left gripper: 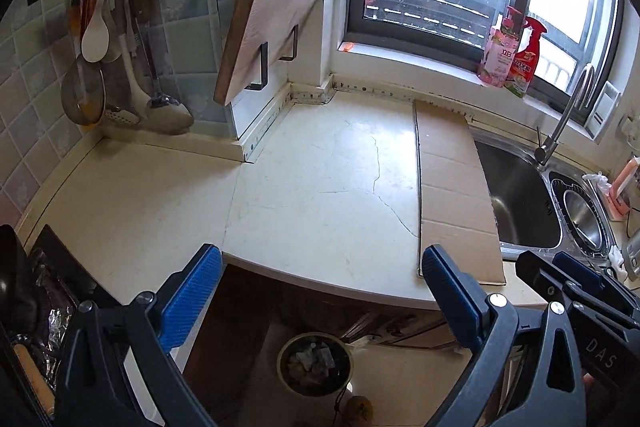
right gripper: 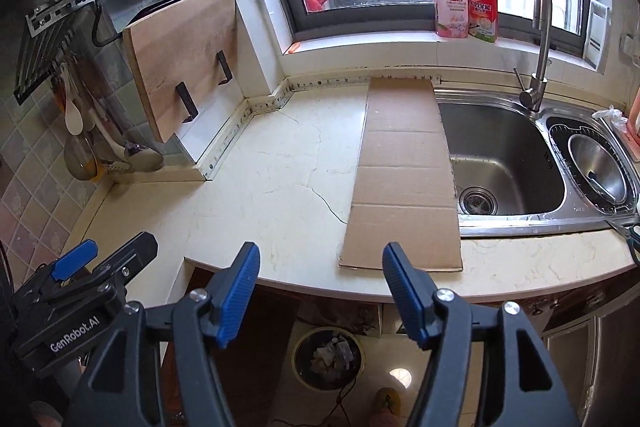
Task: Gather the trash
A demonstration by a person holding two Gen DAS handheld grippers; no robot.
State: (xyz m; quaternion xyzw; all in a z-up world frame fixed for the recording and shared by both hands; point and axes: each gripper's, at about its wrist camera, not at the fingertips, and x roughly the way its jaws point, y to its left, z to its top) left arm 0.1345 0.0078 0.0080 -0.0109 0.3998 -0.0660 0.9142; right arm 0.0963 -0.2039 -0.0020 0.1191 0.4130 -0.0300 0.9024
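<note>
Kitchen table (right gripper: 280, 187) looks cleared, only a cardboard strip (right gripper: 404, 171) left beside the sink (right gripper: 500, 147). Trash sits in the bin (right gripper: 328, 357) on the floor at 6 o'clock. Left gripper (left gripper: 322, 291) and right gripper (right gripper: 320, 291) fingers apart, empty. Probably nearly done.

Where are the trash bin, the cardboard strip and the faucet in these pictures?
trash bin (right gripper: 329, 357): right wrist view, on the trash inside it.
cardboard strip (right gripper: 404, 179): right wrist view, on its flat middle.
faucet (right gripper: 541, 39): right wrist view, on its upright pipe.
</note>
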